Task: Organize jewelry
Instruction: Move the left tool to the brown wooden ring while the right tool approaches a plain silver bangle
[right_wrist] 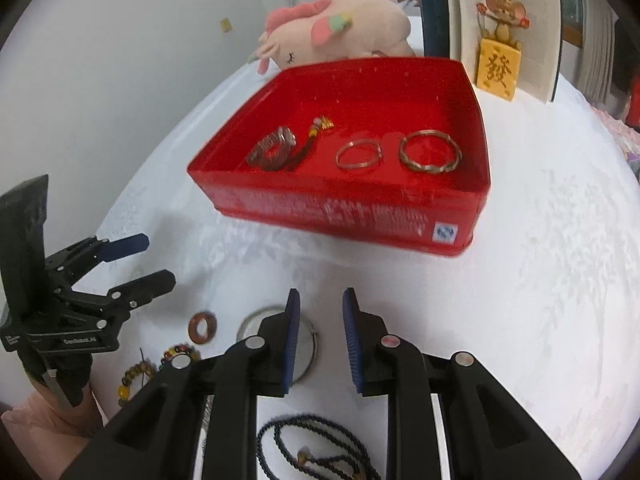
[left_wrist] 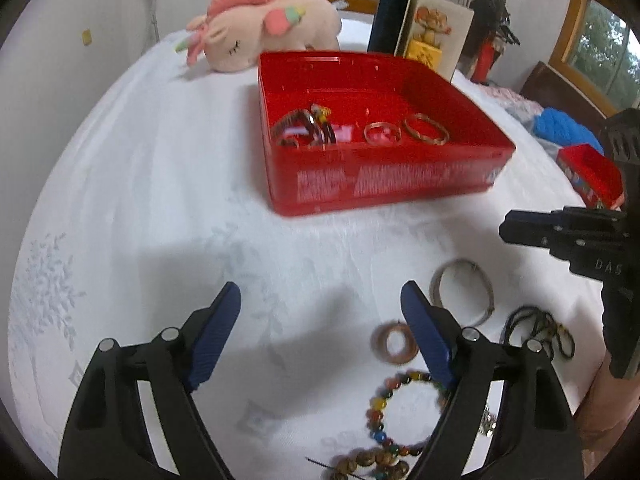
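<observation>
A red box [left_wrist: 384, 178] [right_wrist: 340, 210] on the white tablecloth holds two gold bangles [left_wrist: 426, 129] [right_wrist: 430, 151], a striped bracelet [left_wrist: 298, 130] [right_wrist: 274, 148] and a small tassel charm [right_wrist: 320, 126]. On the cloth lie a silver bangle [left_wrist: 464, 292] [right_wrist: 310, 350], a brown ring [left_wrist: 394, 342] [right_wrist: 203, 327], a coloured bead bracelet [left_wrist: 380, 408] [right_wrist: 180, 354], a brown bead bracelet [left_wrist: 372, 460] [right_wrist: 134, 376] and a dark cord necklace [left_wrist: 538, 330] [right_wrist: 312, 448]. My left gripper [left_wrist: 320, 336] [right_wrist: 156, 260] is open and empty above the cloth, left of the brown ring. My right gripper [right_wrist: 320, 340] is open and empty, its left finger over the silver bangle.
A pink plush unicorn [left_wrist: 264, 28] [right_wrist: 340, 32] lies behind the box. An open card with a mouse picture [left_wrist: 432, 36] [right_wrist: 504, 48] stands at the back right. A small red box [left_wrist: 592, 176] and blue fabric [left_wrist: 564, 128] sit at the right.
</observation>
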A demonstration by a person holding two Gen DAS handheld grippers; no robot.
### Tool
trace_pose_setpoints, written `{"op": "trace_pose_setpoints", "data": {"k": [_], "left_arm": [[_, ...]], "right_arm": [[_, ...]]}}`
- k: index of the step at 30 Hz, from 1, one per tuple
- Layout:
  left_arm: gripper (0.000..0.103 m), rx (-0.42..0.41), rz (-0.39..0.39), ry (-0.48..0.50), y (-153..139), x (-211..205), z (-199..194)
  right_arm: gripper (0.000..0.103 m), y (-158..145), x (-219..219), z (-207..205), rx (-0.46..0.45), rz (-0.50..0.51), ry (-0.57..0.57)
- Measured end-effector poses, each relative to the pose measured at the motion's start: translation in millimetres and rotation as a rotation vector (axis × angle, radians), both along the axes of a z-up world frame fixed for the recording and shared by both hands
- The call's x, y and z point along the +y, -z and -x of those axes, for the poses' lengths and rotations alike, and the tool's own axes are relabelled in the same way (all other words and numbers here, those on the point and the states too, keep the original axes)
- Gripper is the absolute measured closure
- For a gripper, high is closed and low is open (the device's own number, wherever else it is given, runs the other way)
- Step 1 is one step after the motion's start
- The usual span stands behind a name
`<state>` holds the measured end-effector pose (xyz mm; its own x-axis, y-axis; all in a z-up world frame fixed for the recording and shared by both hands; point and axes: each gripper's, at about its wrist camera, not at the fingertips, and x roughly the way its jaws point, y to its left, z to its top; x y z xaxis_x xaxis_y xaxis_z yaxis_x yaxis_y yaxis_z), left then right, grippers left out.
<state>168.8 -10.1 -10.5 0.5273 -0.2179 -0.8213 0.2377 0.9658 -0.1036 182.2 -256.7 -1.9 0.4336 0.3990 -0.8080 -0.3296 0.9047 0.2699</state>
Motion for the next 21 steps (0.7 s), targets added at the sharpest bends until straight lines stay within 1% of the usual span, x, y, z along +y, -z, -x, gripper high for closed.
{"op": "trace_pose_setpoints", "data": {"k": [7, 8, 9, 16, 21], "left_arm": [[0.025, 0.045, -0.009, 0.02, 14.6, -1.2, 10.5], [0.026, 0.052, -0.009, 0.022, 16.4, -0.6, 12.0], [0.028, 0.059, -0.007, 0.025, 17.8, 0.2, 13.6], [0.028, 0.087, 0.028, 0.073, 20.7, -0.3, 17.6], [0.03, 0.11, 0.009, 0.089, 27.3, -6.4, 12.9]], "right_arm": [[0.08, 10.8, 1.0, 8.2, 0.032, -0.006, -0.022], [0.08, 12.0, 1.5, 9.3, 0.037, -0.007, -0.026], [0.08, 13.0, 2.0, 9.2, 0.04, -0.006, -0.028], [0.08, 19.0, 0.8, 10.5, 0.059, -0.005, -0.028], [0.08, 23.1, -1.8, 10.0, 0.067, -0.004, -0.026]]}}
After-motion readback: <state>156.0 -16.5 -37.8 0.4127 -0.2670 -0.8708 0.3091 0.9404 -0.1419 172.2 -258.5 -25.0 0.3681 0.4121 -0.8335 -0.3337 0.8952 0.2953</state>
